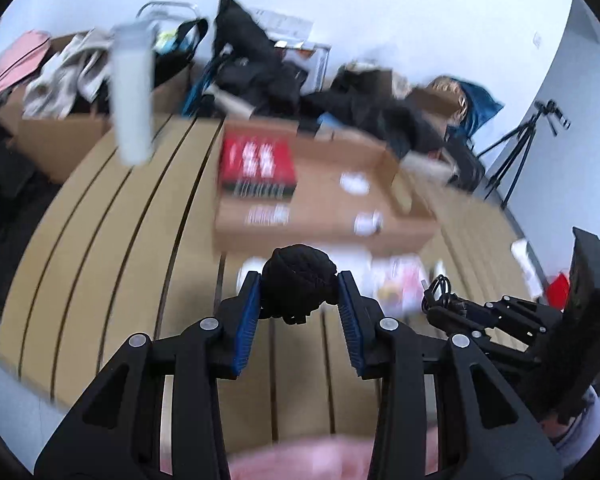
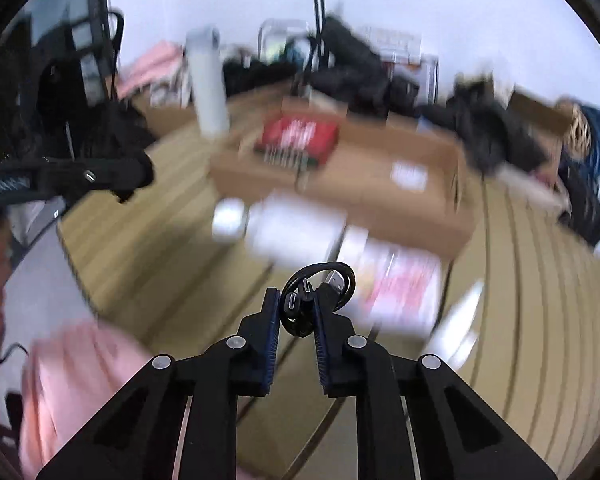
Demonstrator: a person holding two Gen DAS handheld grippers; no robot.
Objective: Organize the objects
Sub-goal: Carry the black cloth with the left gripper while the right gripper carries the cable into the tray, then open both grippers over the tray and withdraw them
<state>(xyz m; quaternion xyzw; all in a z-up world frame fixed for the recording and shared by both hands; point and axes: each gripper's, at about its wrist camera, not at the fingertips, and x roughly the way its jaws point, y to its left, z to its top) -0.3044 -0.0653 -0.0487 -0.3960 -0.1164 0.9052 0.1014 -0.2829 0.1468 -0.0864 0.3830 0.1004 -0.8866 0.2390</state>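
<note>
The left gripper (image 1: 299, 292) is clamped on a black ball of yarn (image 1: 299, 280), held above the slatted wooden table (image 1: 112, 240) just in front of the open cardboard box (image 1: 324, 204). The right gripper (image 2: 296, 312) pinches a coiled black cable (image 2: 316, 292) with its plugs showing, also raised in front of the box, over what look like blurred white and pink packets (image 2: 396, 292). Inside the box, at its left end, lies a red packet (image 2: 298, 136). A tall white bottle (image 1: 132, 92) stands to the left of the box. Dark clothes (image 1: 256, 60) are heaped behind it.
</note>
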